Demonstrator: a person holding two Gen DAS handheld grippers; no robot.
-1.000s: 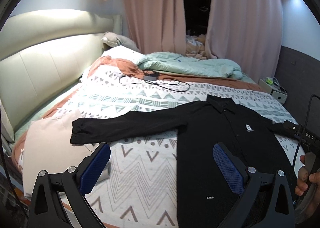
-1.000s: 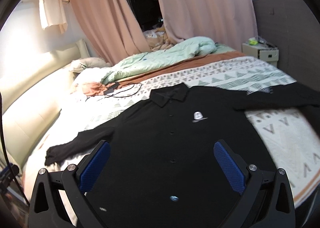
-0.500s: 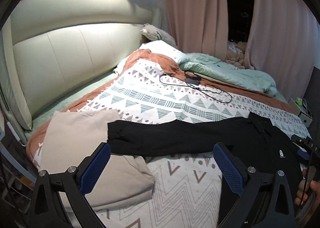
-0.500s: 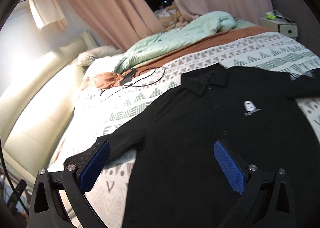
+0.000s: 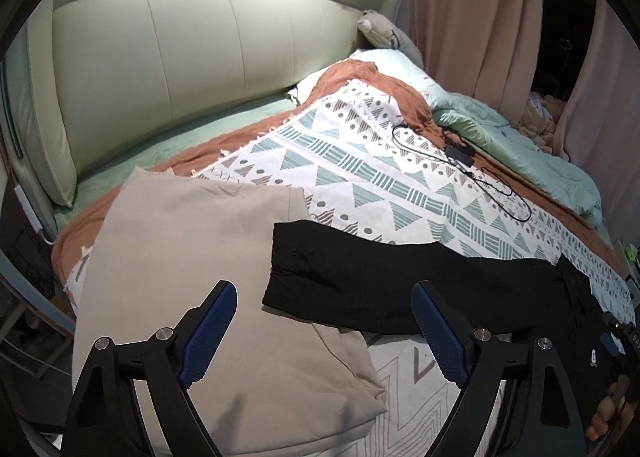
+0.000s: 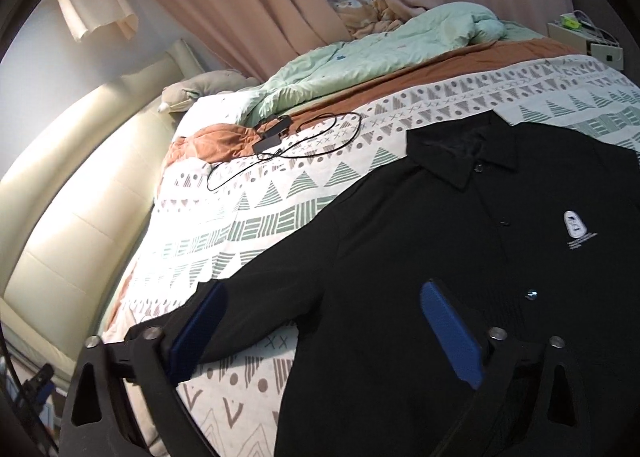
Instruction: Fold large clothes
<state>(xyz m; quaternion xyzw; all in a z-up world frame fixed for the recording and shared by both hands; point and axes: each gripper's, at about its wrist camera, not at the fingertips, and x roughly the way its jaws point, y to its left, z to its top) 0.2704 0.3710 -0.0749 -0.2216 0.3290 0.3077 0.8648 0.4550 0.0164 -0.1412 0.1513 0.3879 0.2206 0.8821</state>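
The left gripper [image 5: 324,321] was closing, its blue pads [image 5: 436,333] still wide and gripping nothing — the black shirt's sleeve cuff [image 5: 296,277] lay just beyond them, overlapping a folded beige garment [image 5: 192,257]. The right gripper [image 6: 320,329] was closing too, empty, above the sleeve's upper part. The black shirt [image 6: 440,257] lay spread face-up on the patterned bedspread [image 6: 280,197] — a black cable [image 6: 304,145] lay farther back.
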